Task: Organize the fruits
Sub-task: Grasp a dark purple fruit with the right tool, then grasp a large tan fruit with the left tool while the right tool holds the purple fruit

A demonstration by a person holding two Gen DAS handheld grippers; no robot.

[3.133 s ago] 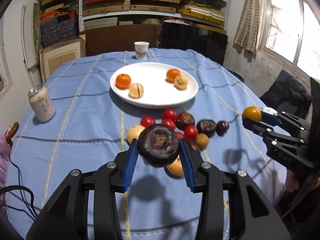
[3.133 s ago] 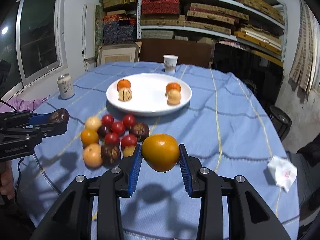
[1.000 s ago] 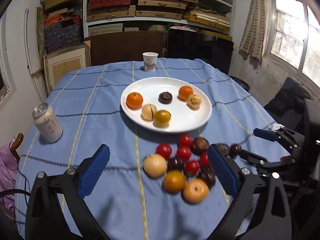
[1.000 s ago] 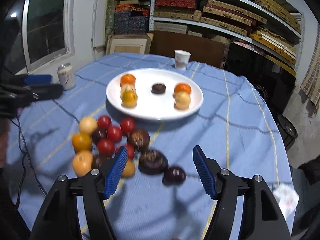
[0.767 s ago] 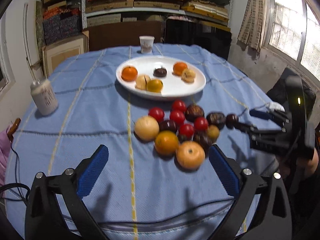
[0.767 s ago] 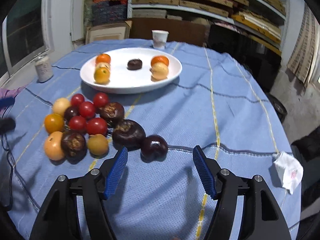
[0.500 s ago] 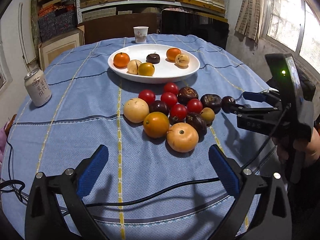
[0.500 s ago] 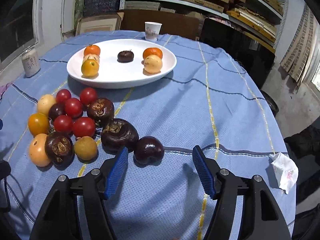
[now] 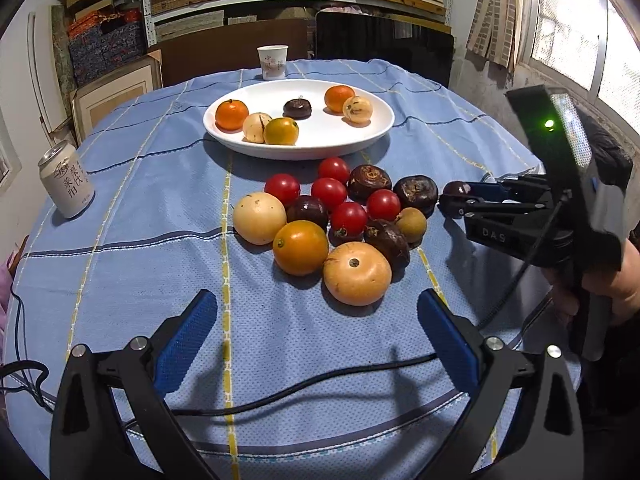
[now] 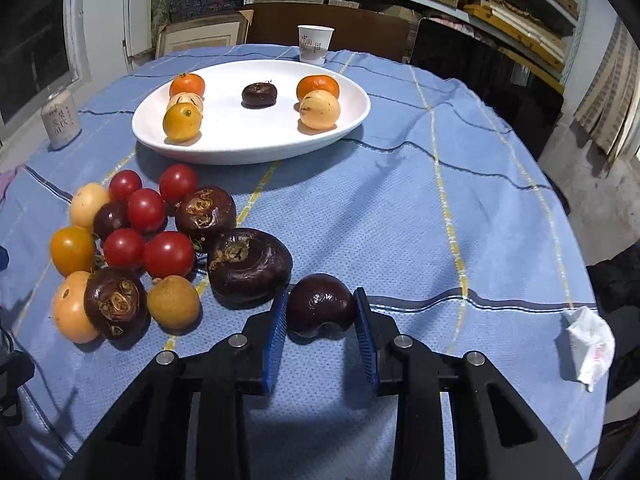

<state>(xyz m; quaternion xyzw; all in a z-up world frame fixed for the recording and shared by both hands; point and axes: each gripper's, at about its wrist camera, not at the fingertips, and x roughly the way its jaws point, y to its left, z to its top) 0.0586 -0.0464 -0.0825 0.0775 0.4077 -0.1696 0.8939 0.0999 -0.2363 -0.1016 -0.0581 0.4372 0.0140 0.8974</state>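
A round surface (image 10: pixel 400 208) under a blue checked cloth carries a white oval plate (image 10: pixel 248 148) of fruit toward its far edge. Nearer, the left gripper (image 9: pixel 316 332) spreads its fingers wide and empty. At the near edge, the right gripper (image 10: pixel 320 320) is closing its fingers on a small dark purple round fruit (image 10: pixel 320 304).

Paper cup (image 9: pixel 272 62) beyond the plate, drink can (image 9: pixel 66 179) at left, perhaps a crumpled tissue (image 10: pixel 589 349) at right
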